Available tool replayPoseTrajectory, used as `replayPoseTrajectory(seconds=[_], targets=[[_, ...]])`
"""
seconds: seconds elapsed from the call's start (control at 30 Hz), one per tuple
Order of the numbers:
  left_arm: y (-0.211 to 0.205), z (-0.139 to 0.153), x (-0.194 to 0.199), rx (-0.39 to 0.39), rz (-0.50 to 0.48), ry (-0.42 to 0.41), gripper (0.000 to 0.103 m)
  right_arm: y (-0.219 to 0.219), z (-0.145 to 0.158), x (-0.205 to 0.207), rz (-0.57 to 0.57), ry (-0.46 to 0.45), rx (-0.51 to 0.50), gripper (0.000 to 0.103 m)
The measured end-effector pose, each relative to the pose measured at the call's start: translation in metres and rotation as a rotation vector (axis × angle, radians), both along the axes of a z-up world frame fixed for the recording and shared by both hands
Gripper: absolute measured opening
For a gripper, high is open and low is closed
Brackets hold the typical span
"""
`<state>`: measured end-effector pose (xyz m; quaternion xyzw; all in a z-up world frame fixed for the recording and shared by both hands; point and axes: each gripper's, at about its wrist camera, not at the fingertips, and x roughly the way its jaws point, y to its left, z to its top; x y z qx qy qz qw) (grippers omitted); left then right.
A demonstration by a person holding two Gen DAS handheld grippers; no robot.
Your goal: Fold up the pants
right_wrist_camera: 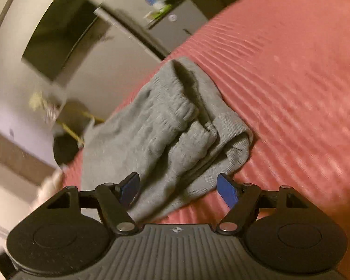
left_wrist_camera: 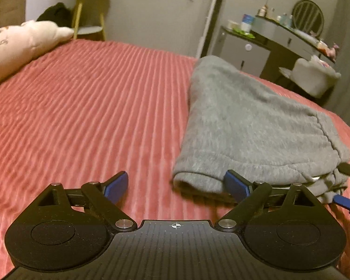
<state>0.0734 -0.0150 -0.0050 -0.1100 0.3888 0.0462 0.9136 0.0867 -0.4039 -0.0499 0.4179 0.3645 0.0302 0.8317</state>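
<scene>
The grey sweatpants (left_wrist_camera: 245,126) lie folded in a thick bundle on the red ribbed bedspread (left_wrist_camera: 81,107), right of centre in the left wrist view. My left gripper (left_wrist_camera: 176,186) is open and holds nothing; its right pad (left_wrist_camera: 235,186) sits against the bundle's near folded edge. The right gripper (left_wrist_camera: 348,186) pokes in at that view's right edge, by the bundle's waistband end. In the tilted, blurred right wrist view, the pants (right_wrist_camera: 170,126) show their ribbed cuffs and waistband. My right gripper (right_wrist_camera: 178,189) is open over the bundle's near corner, and its pads do not press on the cloth.
A pale pillow (left_wrist_camera: 18,46) lies at the bed's far left. Behind the bed stand a yellow-legged stool (left_wrist_camera: 88,14), a grey cabinet (left_wrist_camera: 242,49), a cluttered dressing table with a round mirror (left_wrist_camera: 308,16) and a white chair (left_wrist_camera: 315,79). The bed's edge runs just beyond the pants.
</scene>
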Motion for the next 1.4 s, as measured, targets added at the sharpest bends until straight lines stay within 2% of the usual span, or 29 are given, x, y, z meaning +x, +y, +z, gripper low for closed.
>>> replayPoseTrajectory(seconds=[0.03,0.1,0.13,0.2,0.37,0.4,0.47,0.5,0.53,0.6,0.67,0.73,0.83,0.93,0.97,1.0,1.07,1.1,1.13,1.17,1.27,1.33,1.4], targets=[[-0.001,0.000,-0.001,0.013,0.001,-0.003,0.095,0.000,-0.002,0.003,-0.016,0.000,0.024,0.074],[-0.004,-0.001,-0.002,0.055,-0.009,-0.013,0.096,0.000,-0.001,0.009,-0.038,-0.017,0.064,0.060],[-0.007,-0.003,-0.002,0.079,-0.016,-0.016,0.097,0.001,0.000,0.013,-0.047,-0.013,0.053,0.060],[-0.011,-0.007,-0.001,0.106,-0.028,-0.013,0.097,0.003,-0.003,0.015,-0.071,-0.002,0.050,0.061],[-0.011,-0.014,0.001,0.097,-0.031,-0.001,0.098,0.005,-0.008,0.036,-0.095,0.042,0.050,0.070],[-0.010,-0.014,0.001,0.091,-0.031,0.000,0.098,0.009,-0.003,0.040,-0.082,0.044,0.008,0.065],[-0.008,-0.014,0.001,0.078,-0.031,0.004,0.098,0.017,0.007,0.041,-0.056,0.027,-0.100,0.047],[-0.008,-0.014,0.000,0.076,-0.029,0.005,0.098,0.021,0.013,0.038,-0.041,-0.002,-0.144,0.042],[-0.008,-0.014,0.000,0.074,-0.030,0.006,0.098,0.024,0.018,0.032,-0.030,-0.037,-0.179,0.041],[-0.007,-0.015,0.000,0.072,-0.033,0.008,0.099,0.030,0.022,0.022,-0.003,-0.082,-0.268,0.041],[-0.005,-0.017,0.002,0.068,-0.033,0.017,0.101,0.037,0.010,0.020,0.029,-0.061,-0.363,0.042],[-0.004,-0.017,0.002,0.065,-0.029,0.020,0.101,0.042,0.005,0.019,0.048,-0.089,-0.419,0.044],[-0.003,-0.012,-0.001,0.062,-0.024,0.022,0.098,0.048,0.018,0.021,0.065,-0.072,-0.475,0.049],[-0.002,-0.001,-0.008,0.054,-0.016,-0.011,0.092,0.047,0.028,0.001,0.032,-0.097,-0.492,0.063],[-0.001,0.003,-0.010,0.050,-0.012,-0.033,0.090,0.049,0.028,-0.007,0.008,-0.097,-0.523,0.070],[-0.001,0.007,-0.014,0.047,0.001,-0.061,0.089,0.050,0.028,-0.016,-0.025,-0.097,-0.575,0.071],[-0.002,0.015,-0.021,0.044,0.031,-0.123,0.090,0.051,0.031,-0.029,-0.077,-0.091,-0.601,0.069],[-0.002,0.017,-0.021,0.040,0.042,-0.149,0.090,0.051,0.037,-0.036,-0.097,-0.129,-0.591,0.056],[-0.004,0.018,-0.020,0.040,0.048,-0.159,0.091,0.054,0.042,-0.041,-0.098,-0.173,-0.606,0.050],[-0.006,0.016,-0.016,0.047,0.041,-0.153,0.091,0.061,0.047,-0.043,-0.091,-0.210,-0.646,0.045],[-0.011,0.002,-0.002,0.091,0.027,-0.109,0.091,0.087,0.051,-0.038,-0.019,-0.294,-0.766,0.042],[-0.012,-0.009,0.004,0.115,0.020,-0.071,0.095,0.098,0.046,-0.030,0.030,-0.293,-0.803,0.042],[-0.008,-0.013,0.004,0.109,0.027,-0.070,0.098,0.102,0.031,-0.014,0.076,-0.182,-0.855,0.043]])
